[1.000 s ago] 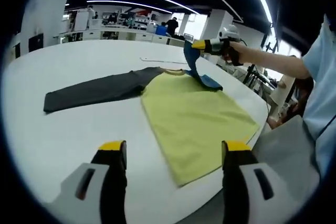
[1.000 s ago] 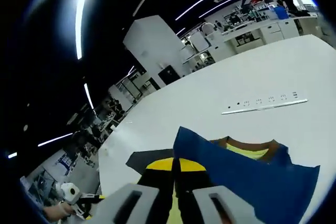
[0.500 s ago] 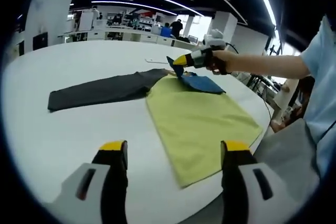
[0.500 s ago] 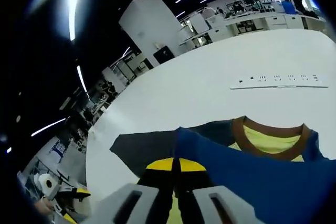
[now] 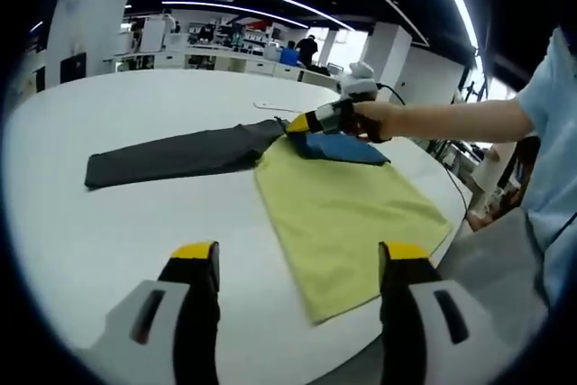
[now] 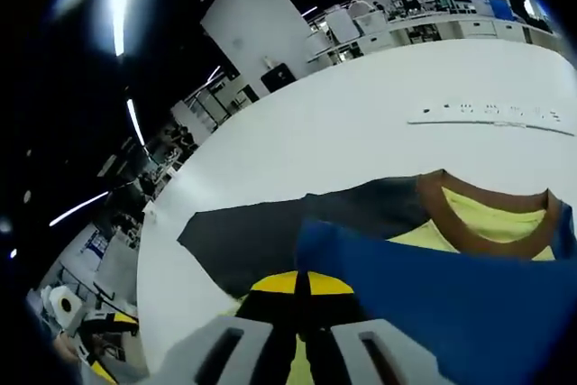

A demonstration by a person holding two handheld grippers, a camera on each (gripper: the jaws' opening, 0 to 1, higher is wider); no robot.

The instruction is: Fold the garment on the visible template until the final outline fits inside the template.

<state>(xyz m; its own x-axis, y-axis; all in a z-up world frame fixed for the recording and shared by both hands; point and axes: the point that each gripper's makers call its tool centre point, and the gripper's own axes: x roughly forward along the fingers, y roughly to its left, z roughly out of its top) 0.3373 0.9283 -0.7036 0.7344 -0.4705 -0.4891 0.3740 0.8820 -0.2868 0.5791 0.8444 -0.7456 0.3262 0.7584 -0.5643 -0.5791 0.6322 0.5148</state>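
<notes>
Right gripper view: unlabelled blue sleeve (image 6: 433, 295).

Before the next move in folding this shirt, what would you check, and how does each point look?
1. Right gripper shut on the blue sleeve: ok, jaws closed on the cloth edge.
2. Blue sleeve folded over the yellow body: ok, it lies across the shoulder, low to the cloth.
3. Left gripper free: ok, jaws open, hovering above the table, holding nothing.
4. Grey sleeve folded in: not ok, it lies stretched out flat on the table.
5. Template outline matched: cannot tell, no outline is discernible around the shirt.
6. Whole shirt on the table: ok, though its hem lies near the edge.
</notes>
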